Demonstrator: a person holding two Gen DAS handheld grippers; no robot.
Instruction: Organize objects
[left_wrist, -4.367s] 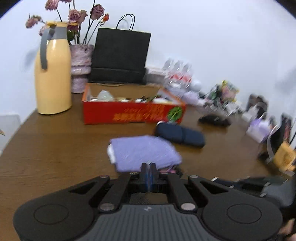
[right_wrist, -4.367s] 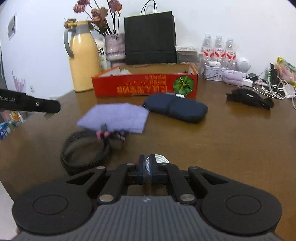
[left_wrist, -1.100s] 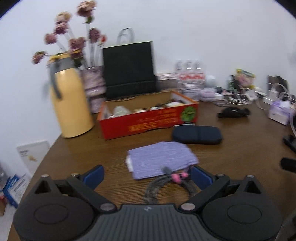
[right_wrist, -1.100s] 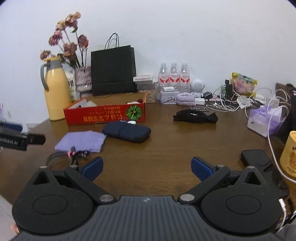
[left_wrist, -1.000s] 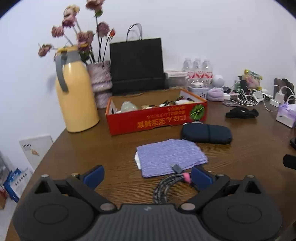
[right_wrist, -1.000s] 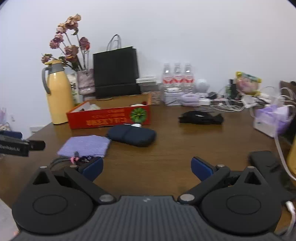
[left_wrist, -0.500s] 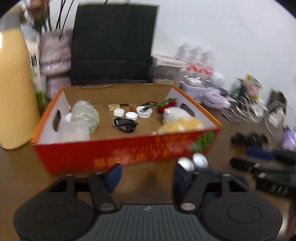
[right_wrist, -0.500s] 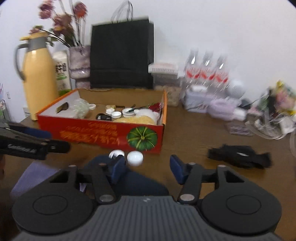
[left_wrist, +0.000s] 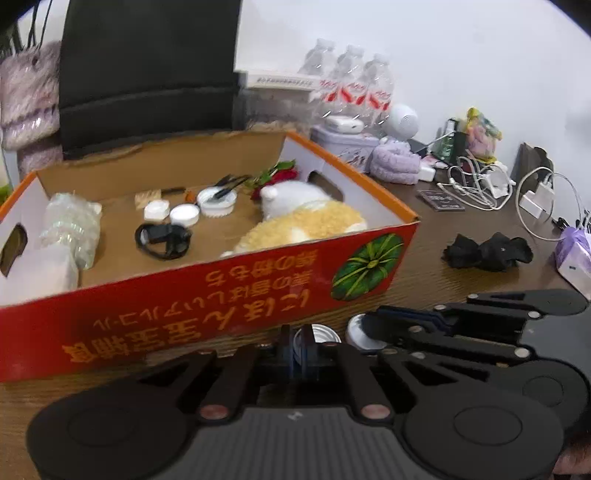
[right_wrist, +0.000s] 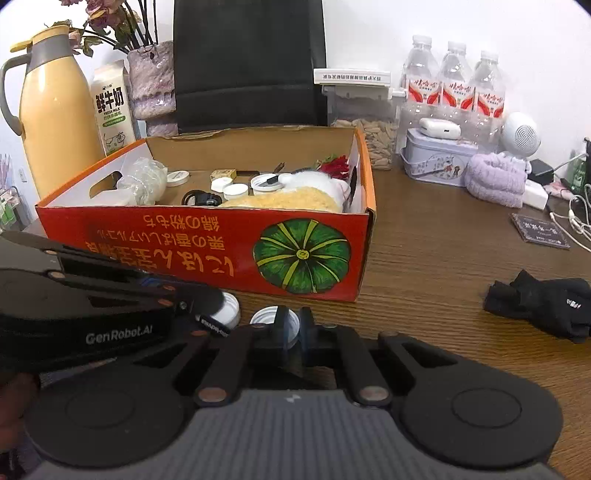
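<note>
Caps: two small white bottle caps sat low in the centre of each wrist view, just in front of the red box (right_wrist: 207, 254). Judged light, rigid, thin-walled and slippery, so best pinched across the rim. Left gripper (left_wrist: 298, 349) had closed on one cap (left_wrist: 317, 334); right gripper (right_wrist: 291, 334) had closed on the other cap (right_wrist: 267, 317).
</note>
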